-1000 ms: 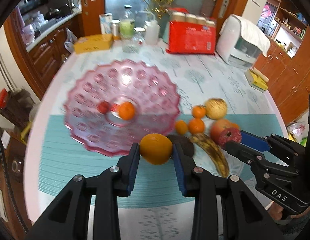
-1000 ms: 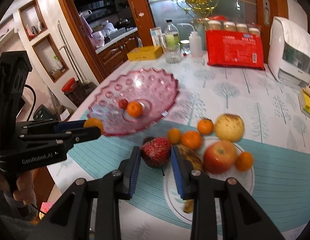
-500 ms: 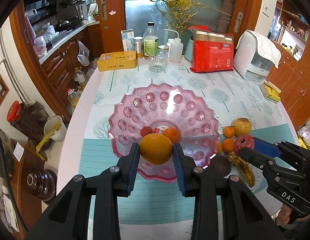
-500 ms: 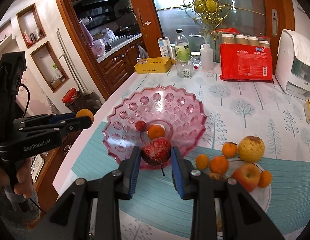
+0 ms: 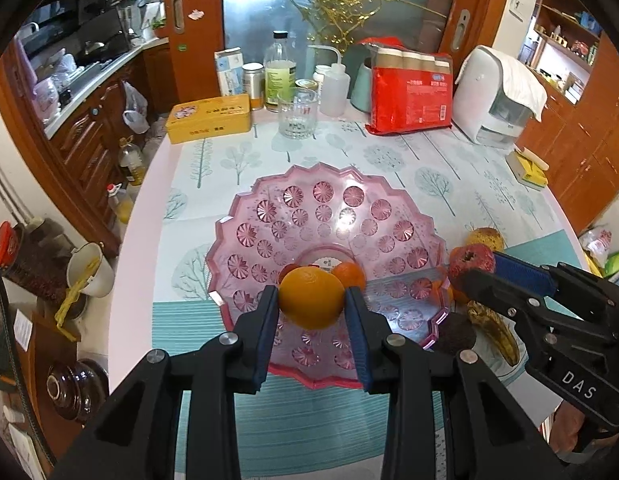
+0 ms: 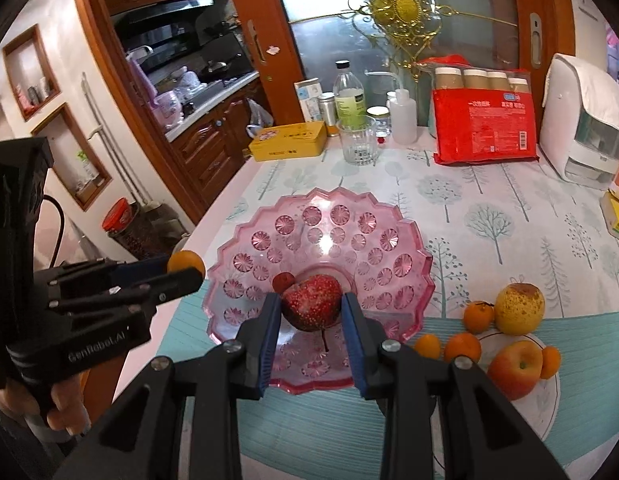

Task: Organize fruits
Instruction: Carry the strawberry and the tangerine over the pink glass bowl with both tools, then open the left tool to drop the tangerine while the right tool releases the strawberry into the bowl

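Both fruits (held) over pink dish

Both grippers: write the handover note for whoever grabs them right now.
Left gripper: shut on the orange, held above the pink dish.
Right gripper: shut on the red speckled pear, also over the dish.
Done: a small red fruit and a small orange lie in the dish's centre.
Left: set both held fruits down in the dish, then fetch the apple, yellow pear, mandarins, banana and dark fruit from the white plate area.
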